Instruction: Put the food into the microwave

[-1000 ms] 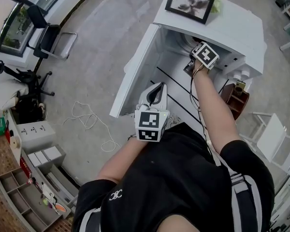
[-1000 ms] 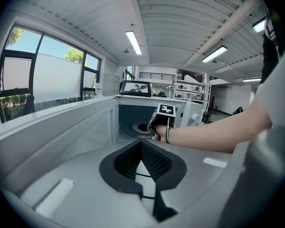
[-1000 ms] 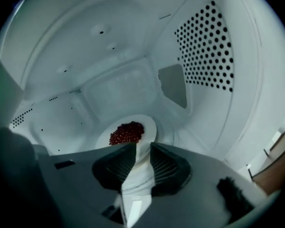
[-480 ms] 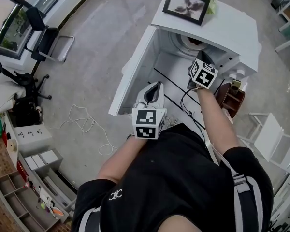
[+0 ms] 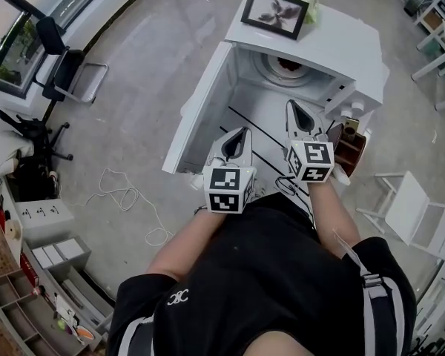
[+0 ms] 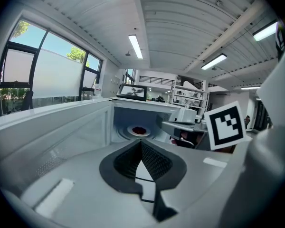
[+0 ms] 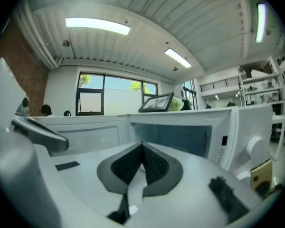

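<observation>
Food (image 5: pixel 288 66) sat on plate (image 5: pixel 271 71) deep inside microwave (image 5: pixel 356 47), centred for turning. Door (image 5: pixel 200 110) stood wide open. Left gripper (image 5: pixel 239 132) and right gripper (image 5: pixel 294 110) hovered outside cavity, jaws together, empty; likely free for closing door.

microwave (image 5: pixel 346 47): sitting at upper centre of the frame, white, cavity facing down-frame
door (image 5: pixel 199 110): hanging open toward the left of the frame
plate (image 5: pixel 273 68): lying inside the cavity, dark food (image 5: pixel 288 65) sitting on it
picture frame (image 5: pixel 275 12): standing on the microwave top, near the top edge
left gripper (image 5: pixel 242 132): hovering at centre, in front of the open cavity, jaws coming to a closed point, pointing up-frame
right gripper (image 5: pixel 293 107): hovering just right of the left one, tip reaching closer to the cavity, jaws looking closed, nothing in them
person (image 5: pixel 274 288): filling the lower centre, wearing a black shirt
office chair (image 5: pixel 68 67): standing at upper left
white cable (image 5: pixel 126 193): trailing on the floor at left
</observation>
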